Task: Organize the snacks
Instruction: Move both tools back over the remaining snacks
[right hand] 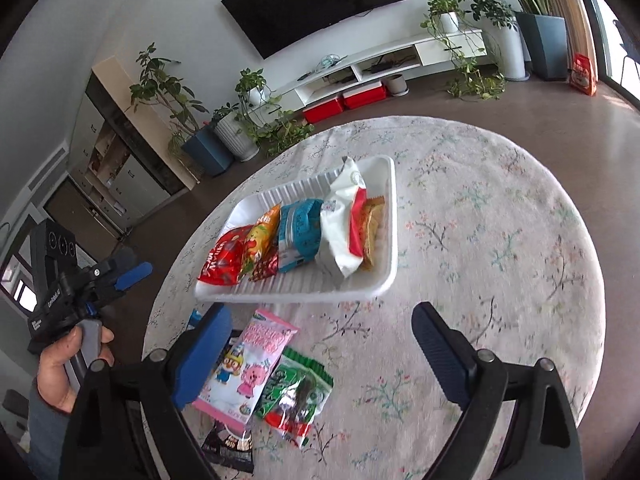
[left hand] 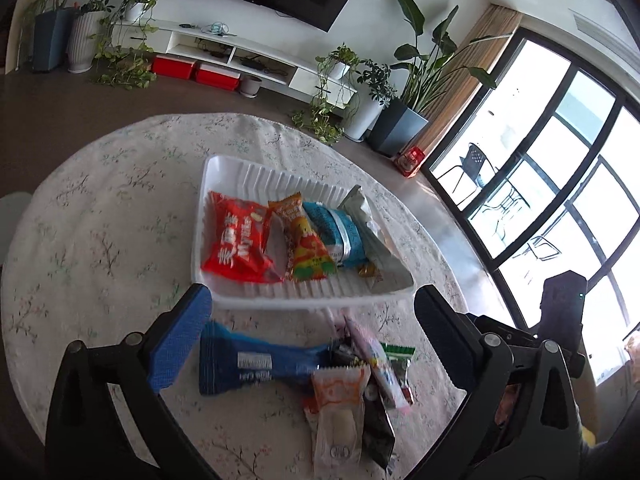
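A white ridged tray [left hand: 312,294] [right hand: 384,184] sits mid-table and holds several snack packs: red [left hand: 236,246] [right hand: 224,258], orange [left hand: 306,244], teal [left hand: 340,234] [right hand: 298,234] and white [right hand: 340,224]. Loose packs lie on the cloth near me: a blue bar [left hand: 248,364], an orange-white pack [left hand: 338,408], a pink cartoon pack [right hand: 248,364], a green pack [right hand: 296,392] and a black pack [right hand: 230,448]. My left gripper [left hand: 312,340] is open above the loose pile, empty. My right gripper [right hand: 320,356] is open over the green pack, empty. The left gripper also shows in the right wrist view [right hand: 124,270].
The round table has a floral cloth [right hand: 500,240]. Its edge curves close on the left and right. Beyond are a floor, potted plants [left hand: 404,92], a white TV console [left hand: 240,54] with red boxes, and large windows [left hand: 552,184].
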The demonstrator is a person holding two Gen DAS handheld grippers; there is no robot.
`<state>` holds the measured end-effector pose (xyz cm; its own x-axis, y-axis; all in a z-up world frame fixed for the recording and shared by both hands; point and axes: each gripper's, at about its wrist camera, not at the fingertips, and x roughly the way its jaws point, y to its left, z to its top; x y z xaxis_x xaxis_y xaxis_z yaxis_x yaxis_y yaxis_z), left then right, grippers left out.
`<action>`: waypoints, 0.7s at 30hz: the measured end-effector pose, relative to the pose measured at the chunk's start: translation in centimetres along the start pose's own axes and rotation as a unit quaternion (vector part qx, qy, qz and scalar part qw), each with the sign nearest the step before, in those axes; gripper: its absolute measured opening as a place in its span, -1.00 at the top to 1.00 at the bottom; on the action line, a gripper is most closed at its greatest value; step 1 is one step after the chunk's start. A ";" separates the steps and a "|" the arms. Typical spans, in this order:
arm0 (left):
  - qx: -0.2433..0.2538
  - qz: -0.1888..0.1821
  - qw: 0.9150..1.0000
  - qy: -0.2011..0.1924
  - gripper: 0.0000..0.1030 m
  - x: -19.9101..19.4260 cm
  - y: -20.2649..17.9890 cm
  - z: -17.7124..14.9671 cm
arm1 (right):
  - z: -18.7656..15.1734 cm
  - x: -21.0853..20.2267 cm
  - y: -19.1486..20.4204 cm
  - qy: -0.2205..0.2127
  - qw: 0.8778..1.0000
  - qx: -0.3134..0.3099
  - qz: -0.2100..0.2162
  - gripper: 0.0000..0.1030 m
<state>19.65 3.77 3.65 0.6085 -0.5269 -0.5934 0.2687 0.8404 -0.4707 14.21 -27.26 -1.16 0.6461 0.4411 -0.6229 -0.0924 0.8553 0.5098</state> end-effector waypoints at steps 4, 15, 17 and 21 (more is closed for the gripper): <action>-0.001 0.014 1.000 0.014 -0.99 -0.8 0.3 -5.3 | -3.6 -0.4 -0.5 0.015 0.999 0.034 0.020 -0.82; 0.041 0.058 0.994 0.082 -0.99 1.6 -2.8 -11.3 | -8.8 -1.0 1.2 0.018 1.000 0.007 0.015 -0.65; 0.052 0.060 0.993 0.086 -0.99 1.7 -3.3 -11.4 | -9.1 -1.1 1.5 0.014 1.000 -0.002 0.011 -0.59; 0.059 0.066 0.992 0.089 -0.91 2.4 -3.8 -11.0 | -9.5 -0.9 1.8 0.017 1.000 -0.014 0.009 -0.51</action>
<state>11.83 -2.07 -3.16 0.5051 -0.4169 -0.7557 0.2875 0.9069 -0.3082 6.24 -23.54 -5.36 0.6185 0.4645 -0.6338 -0.1243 0.8543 0.5047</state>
